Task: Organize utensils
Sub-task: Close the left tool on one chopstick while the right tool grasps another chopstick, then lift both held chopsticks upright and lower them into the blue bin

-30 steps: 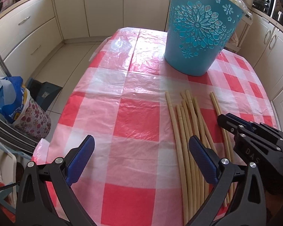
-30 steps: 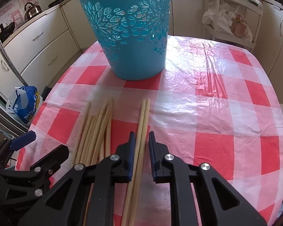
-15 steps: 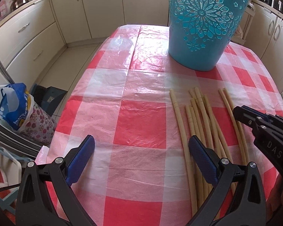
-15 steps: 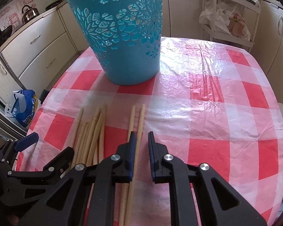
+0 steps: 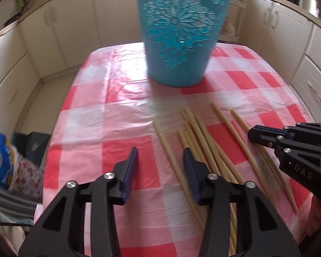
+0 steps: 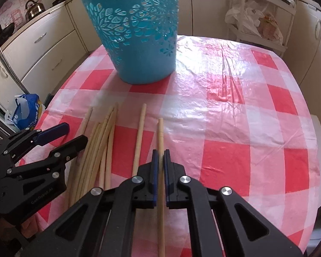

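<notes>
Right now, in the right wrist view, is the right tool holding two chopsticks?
No, the right tool is shut on a single chopstick; its neighbour lies free on the tablecloth to the left.

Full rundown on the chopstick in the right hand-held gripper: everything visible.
The pale wooden chopstick is a slim, light tan stick, seemingly wood or bamboo, with faint ring grooves near its far tip. The right hand-held gripper is shut on it, blue pads pinching its shaft. It points toward the turquoise cut-out plastic basket without touching it, and runs back beneath the gripper body. A second single stick lies apart to its left. Whether it has left the red-and-white checked tablecloth cannot be told.
</notes>
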Demonstrator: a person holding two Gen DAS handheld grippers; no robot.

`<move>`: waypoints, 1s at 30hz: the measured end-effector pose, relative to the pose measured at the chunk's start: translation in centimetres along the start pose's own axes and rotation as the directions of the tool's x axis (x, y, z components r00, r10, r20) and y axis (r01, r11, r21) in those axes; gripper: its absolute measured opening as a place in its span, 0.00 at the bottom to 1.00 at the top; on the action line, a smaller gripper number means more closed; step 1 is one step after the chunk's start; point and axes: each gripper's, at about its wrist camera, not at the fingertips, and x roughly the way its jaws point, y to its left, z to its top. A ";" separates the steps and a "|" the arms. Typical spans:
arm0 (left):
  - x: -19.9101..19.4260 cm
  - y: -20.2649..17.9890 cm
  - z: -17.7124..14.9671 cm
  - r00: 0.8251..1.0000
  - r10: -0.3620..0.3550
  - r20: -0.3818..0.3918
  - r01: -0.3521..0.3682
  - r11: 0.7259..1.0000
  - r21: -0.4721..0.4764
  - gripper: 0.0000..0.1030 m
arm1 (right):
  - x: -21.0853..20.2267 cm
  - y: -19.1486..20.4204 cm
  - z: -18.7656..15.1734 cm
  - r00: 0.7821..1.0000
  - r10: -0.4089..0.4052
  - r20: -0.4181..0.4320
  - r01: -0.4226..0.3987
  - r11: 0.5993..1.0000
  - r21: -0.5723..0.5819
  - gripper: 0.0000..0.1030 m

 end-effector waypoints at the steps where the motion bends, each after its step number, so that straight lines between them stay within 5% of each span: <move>1: 0.1 0.0 0.3 1.000 -0.031 -0.004 0.031 0.999 0.030 0.28 | -0.1 -0.2 -0.1 1.000 0.001 -0.002 -0.001 1.000 0.012 0.06; 3: 0.2 0.5 0.9 0.990 -0.141 -0.026 0.142 0.988 0.059 0.14 | -0.3 -0.1 -0.4 1.000 -0.003 -0.005 0.003 1.000 0.019 0.06; 7: 0.2 1.7 1.2 0.966 -0.249 -0.071 0.255 0.962 0.094 0.09 | -0.3 0.7 -0.5 0.999 -0.033 -0.004 0.033 0.999 -0.023 0.06; 12: -0.5 1.0 0.6 0.970 -0.224 -0.091 0.237 0.956 0.174 0.09 | -0.3 1.1 -0.6 0.998 -0.056 0.019 0.057 0.996 -0.065 0.06; 15: -0.1 0.7 0.8 0.981 -0.163 -0.107 0.178 0.973 0.146 0.10 | -0.2 0.7 -0.5 0.999 -0.036 0.013 0.036 0.998 -0.049 0.06; 16: -0.2 0.5 0.9 0.984 -0.138 -0.116 0.153 0.979 0.135 0.13 | -0.2 0.7 -0.4 0.999 -0.031 0.008 0.031 0.998 -0.047 0.06; 18: 0.2 -0.2 1.3 0.990 -0.071 -0.122 0.087 0.987 0.134 0.46 | -0.2 0.6 -0.2 1.000 -0.027 -0.004 0.027 0.998 -0.054 0.06; 21: 0.9 -0.8 1.3 0.994 0.005 -0.107 0.009 0.991 0.132 0.52 | -0.2 0.7 -0.1 1.000 -0.026 -0.011 0.026 0.997 -0.073 0.06; 22: 0.9 -0.7 1.2 0.995 -0.005 -0.097 0.015 0.994 0.106 0.50 | -0.2 0.7 -0.2 1.000 -0.026 -0.006 0.026 0.997 -0.076 0.06; 24: 0.8 -0.8 1.2 0.997 0.000 -0.073 0.007 0.995 0.099 0.14 | -0.2 0.7 -0.3 1.000 -0.025 0.006 0.025 0.997 -0.077 0.06; 25: 0.8 -1.0 1.1 0.997 -0.003 -0.072 0.010 0.995 0.099 0.06 | -0.3 0.7 -0.4 1.000 -0.022 0.009 0.023 0.997 -0.068 0.06; 30: -0.4 -0.3 0.3 0.998 -0.043 -0.049 0.044 0.999 0.021 0.05 | -1.8 0.1 -0.9 0.998 0.065 0.024 -0.066 0.997 0.029 0.06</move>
